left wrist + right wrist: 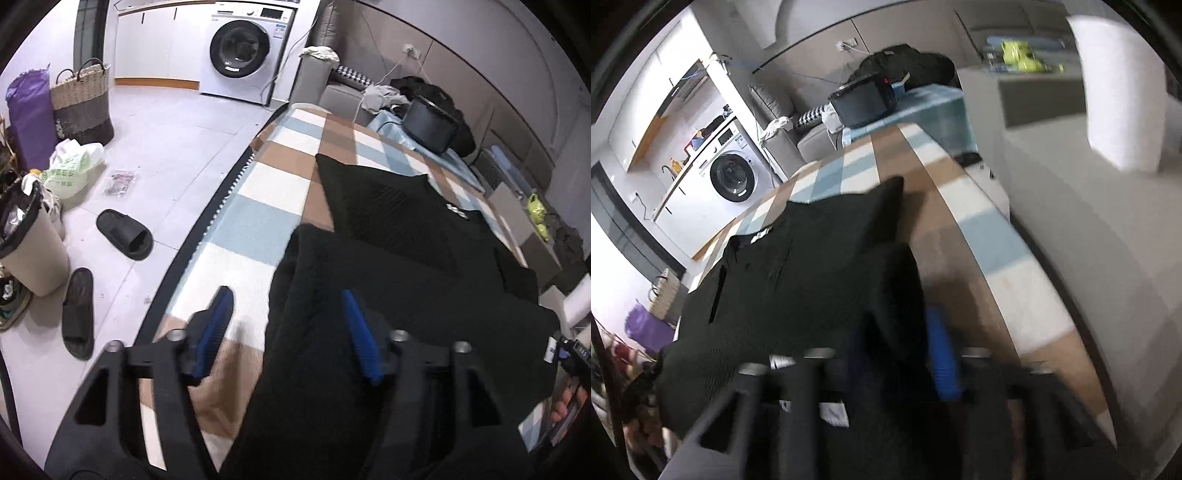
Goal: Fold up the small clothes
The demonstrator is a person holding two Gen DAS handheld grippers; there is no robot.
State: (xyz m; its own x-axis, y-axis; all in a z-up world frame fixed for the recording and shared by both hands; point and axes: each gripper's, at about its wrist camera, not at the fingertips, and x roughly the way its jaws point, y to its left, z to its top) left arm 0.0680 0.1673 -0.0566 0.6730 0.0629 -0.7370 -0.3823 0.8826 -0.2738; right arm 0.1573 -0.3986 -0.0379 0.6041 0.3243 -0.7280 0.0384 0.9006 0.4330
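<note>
Left claw (291, 328) stands open, cloth between its pads but not pinched; the right claw (897, 354) (blurred) looks open too. The black top (406, 236) lies on the checked blanket (255, 218), near hem folded up; further folds seem left.

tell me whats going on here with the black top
A person holds a gripper in each hand over a black top spread on a checked cloth. The left gripper is open, with the folded edge between its fingers but not pinched. The right gripper also sits at the fabric; blur hides its grip.
</note>
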